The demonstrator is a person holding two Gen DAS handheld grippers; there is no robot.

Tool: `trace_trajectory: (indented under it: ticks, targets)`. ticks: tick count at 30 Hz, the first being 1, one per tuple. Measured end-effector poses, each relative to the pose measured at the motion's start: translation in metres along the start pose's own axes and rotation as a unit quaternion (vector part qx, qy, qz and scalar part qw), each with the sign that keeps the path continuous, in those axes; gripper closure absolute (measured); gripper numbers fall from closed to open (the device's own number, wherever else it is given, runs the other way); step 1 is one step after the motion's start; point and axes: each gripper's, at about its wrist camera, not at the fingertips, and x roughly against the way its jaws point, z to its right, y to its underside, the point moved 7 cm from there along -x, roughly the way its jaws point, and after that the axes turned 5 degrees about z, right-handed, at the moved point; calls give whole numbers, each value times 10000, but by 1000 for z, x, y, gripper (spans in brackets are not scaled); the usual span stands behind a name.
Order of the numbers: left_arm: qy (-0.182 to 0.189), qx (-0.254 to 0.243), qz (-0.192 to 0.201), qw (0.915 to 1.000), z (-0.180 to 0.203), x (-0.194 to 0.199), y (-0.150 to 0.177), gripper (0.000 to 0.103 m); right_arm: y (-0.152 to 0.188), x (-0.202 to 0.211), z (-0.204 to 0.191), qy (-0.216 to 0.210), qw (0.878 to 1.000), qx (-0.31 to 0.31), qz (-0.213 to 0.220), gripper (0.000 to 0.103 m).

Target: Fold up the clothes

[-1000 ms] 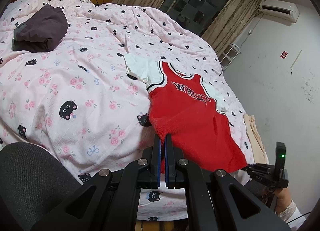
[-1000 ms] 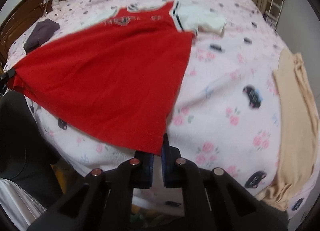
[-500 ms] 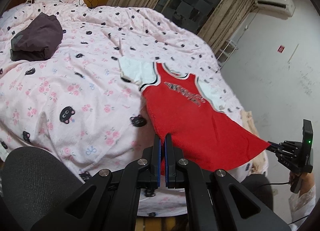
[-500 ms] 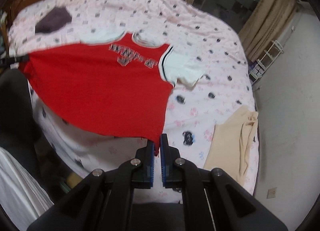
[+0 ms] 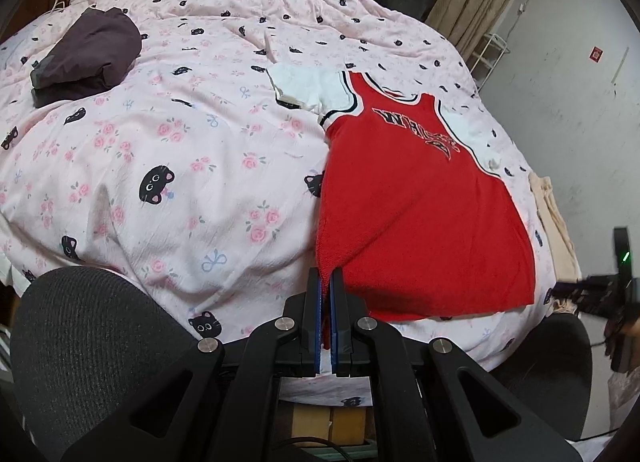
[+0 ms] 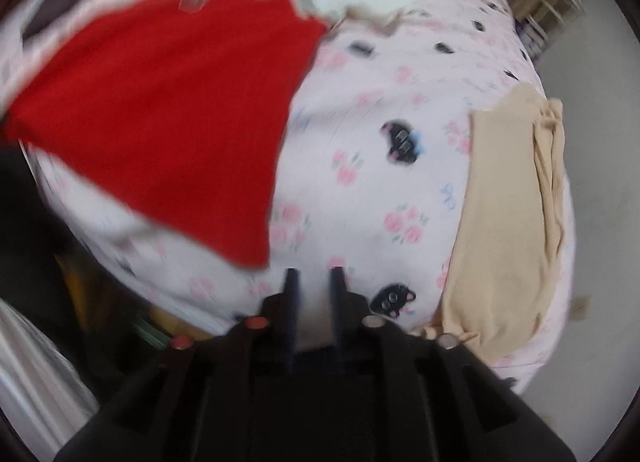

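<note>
Now the red shirt is spread out on the bed, one hem corner gripped and one released.

Largest is the bed (image 5: 168, 166), under a pink quilt with cats and roses; the red shirt (image 5: 420, 214) lies flat on its right part, white sleeves at the far end, hem at the near edge. A folded dark garment (image 5: 88, 50) rests far left, and a beige garment (image 6: 516, 198) lies at the right edge, well apart from the shirt. The left claw (image 5: 327, 294) is pressed together on the near left hem corner. The right claw (image 6: 314, 282) has just been opening; its jaws stand apart with nothing between them, just beside the other hem corner. I judge the spreading step is ending. The next move probably needs the left claw to release, then both claws to take one side and bring it across.
</note>
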Motion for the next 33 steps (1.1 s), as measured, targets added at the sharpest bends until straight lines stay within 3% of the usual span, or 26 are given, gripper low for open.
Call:
trace_trajectory:
  ticks: [5,10,12,14,15,25,29,33]
  targets:
    - [-161,-41,-221,9996,-2,-8,8,101,-26,0,4,-1011,9905,-827,433,71]
    - [-183,45,-381,9991,-7,-10,18,100,-28,-40,-15,-1451,9833,-1092,126,71]
    - [-159,90,-381,9991,-8,-9,19,100,-27,-50,-17,-1352,9854,-1031,66,72]
    - [-133,113,-374,9991,-8,-9,19,100,-28,-48,-18,-1305,9867,-962,73,94]
    - [-124,109,-380,9991,-7,-9,19,100,-28,-46,-18,-1413,9850,-992,63,98]
    - [-65,89,-427,9990,-2,-8,15,100,-30,13,0,-2160,9676,-1252,369,98]
    - [-220,-72,-542,9983,-1,-12,18,100,-30,17,4,-1967,9726,-1213,260,98]
    - [-407,-153,-782,9960,-4,-23,28,100,-19,-15,3,-1652,9796,-1136,-104,98]
